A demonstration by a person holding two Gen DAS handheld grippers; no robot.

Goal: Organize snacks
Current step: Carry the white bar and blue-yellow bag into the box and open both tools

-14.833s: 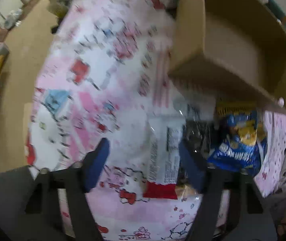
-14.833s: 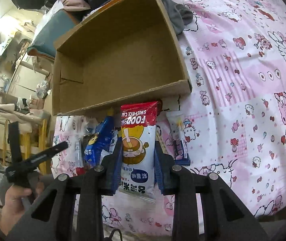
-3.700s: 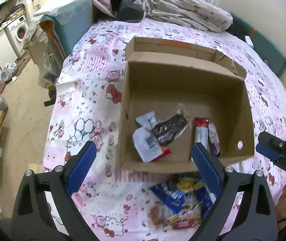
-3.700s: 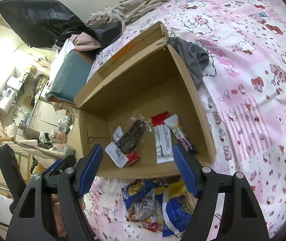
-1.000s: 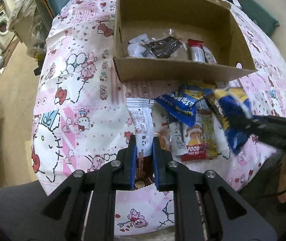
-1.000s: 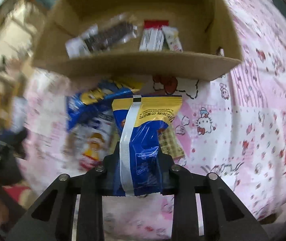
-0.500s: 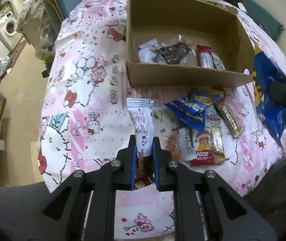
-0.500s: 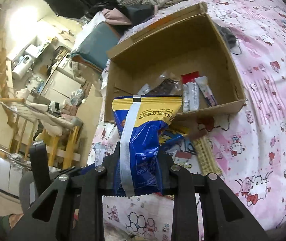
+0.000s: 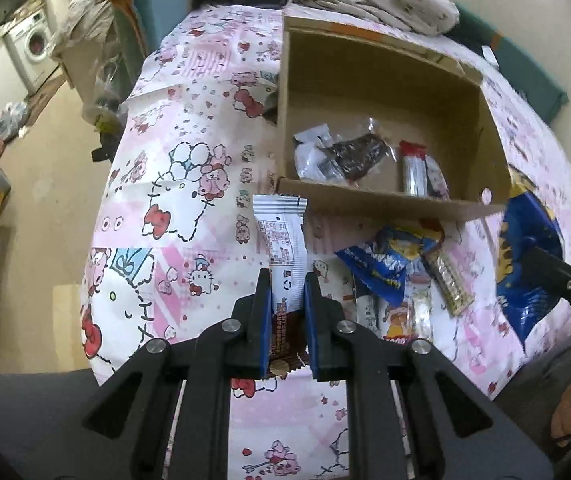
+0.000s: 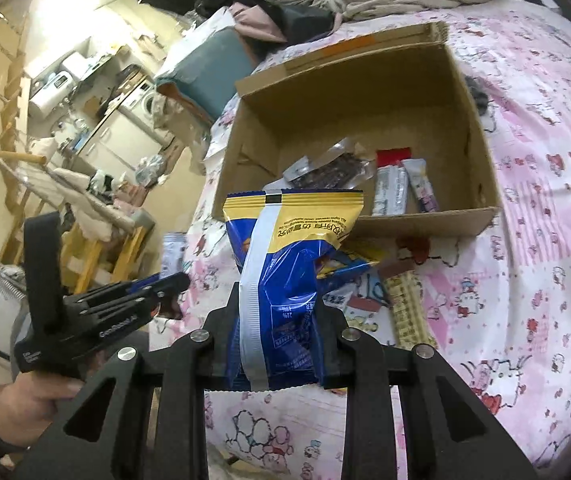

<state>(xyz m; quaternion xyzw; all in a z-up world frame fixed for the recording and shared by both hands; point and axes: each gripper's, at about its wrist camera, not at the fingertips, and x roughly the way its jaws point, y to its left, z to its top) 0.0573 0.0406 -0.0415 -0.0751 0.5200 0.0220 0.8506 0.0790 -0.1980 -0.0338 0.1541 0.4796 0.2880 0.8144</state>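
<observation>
The left gripper [image 9: 287,312] sits at the lower centre of the left wrist view, its jaws pinching a long white packet [image 9: 283,240] with a brown lower end; a printed label panel and a recycling mark show on the white part, but the small print cannot be read. The packet points up the frame toward the near wall of the cardboard box [image 9: 389,202], which stands open on the bed's pink cartoon-cat sheet [image 9: 173,184].

In the right wrist view the right gripper [image 10: 279,320] holds a blue and yellow snack bag [image 10: 289,264], jaws closed on its lower half. A pale seam strip runs down its back, and the small lettering on the yellow band appears upside down and is not legible. The bag hangs in front of the box [image 10: 417,226], at frame centre.

Inside the box lie a clear pouch of dark pieces [image 9: 357,152], a white sachet [image 9: 311,158], a red-topped silver bar [image 9: 412,168] and a slim packet [image 9: 437,178] beside it.

Loose snacks lie on the sheet just below the box in the left view: a blue bag [image 9: 385,264] with white lettering, a gold-wrapped bar [image 9: 449,280], and a packet [image 9: 401,338] showing "FOOD" in white on red.

The other gripper [image 10: 97,320], at the lower left of the right view, carries white lettering too blurred to read.
</observation>
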